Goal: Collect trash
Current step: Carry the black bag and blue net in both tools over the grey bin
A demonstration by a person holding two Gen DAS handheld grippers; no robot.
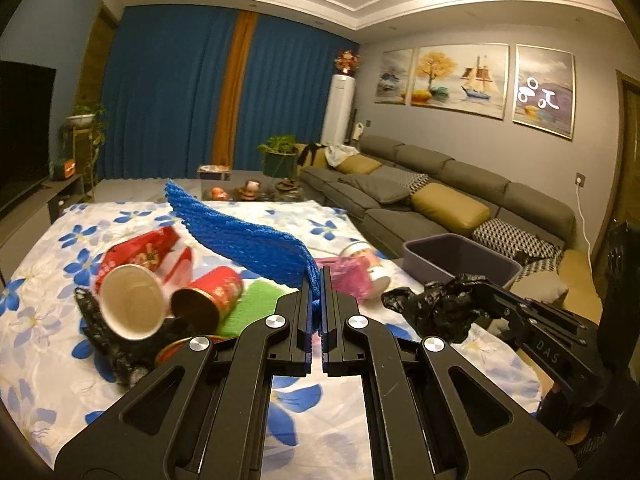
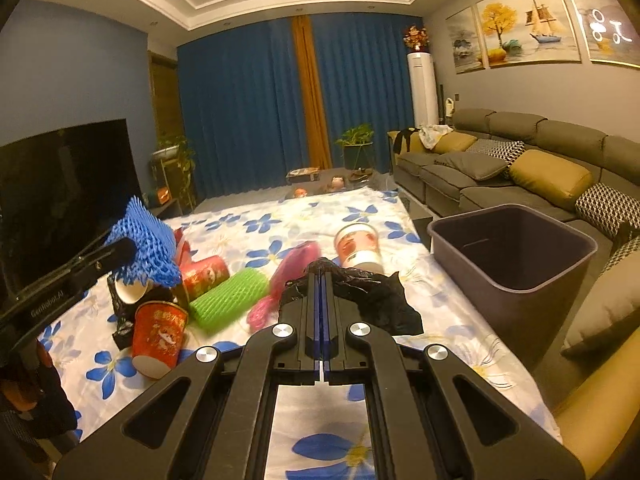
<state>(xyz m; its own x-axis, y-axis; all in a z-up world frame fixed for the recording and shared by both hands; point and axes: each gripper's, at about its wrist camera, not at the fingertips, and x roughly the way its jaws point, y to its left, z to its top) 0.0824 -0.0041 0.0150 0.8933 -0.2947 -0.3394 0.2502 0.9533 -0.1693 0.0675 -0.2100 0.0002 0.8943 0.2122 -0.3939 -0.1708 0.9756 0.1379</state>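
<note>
Closed between the fingers of the left gripper (image 1: 320, 300) is a blue foam net (image 1: 248, 236), pinched by one end so that the rest fans up and away to the left of the fingertips, clear of the tabletop (image 1: 40, 344); the right gripper (image 2: 321, 304) is likewise shut, with a crumpled black plastic bag (image 2: 376, 300) clamped at its tips and spilling to the right of them. Both pieces of trash appear to be lifted, so the step in hand is judged to be the carry to the bin; the dark bin (image 2: 516, 276) is seen ahead and to the right of the right gripper, off the tabletop edge, open and apparently with nothing in it. The next move would call for each load to be brought over the rim and the fingers parted only once the item hangs inside; the bag, being nearer, could be dropped first, while the net must be taken across the right gripper's path, so a crossing of the two should be guarded against.

Left on the flowered cloth, ahead and to the left of the right gripper, are a green foam net (image 2: 230, 296), a pink wrapper (image 2: 288, 280), red paper cups (image 2: 160, 332), a red can (image 2: 206, 274) and a white tub (image 2: 358, 246) lying on its side; these lie below the carrying path and are not judged to obstruct it, though the hanging net could brush the cups.
</note>
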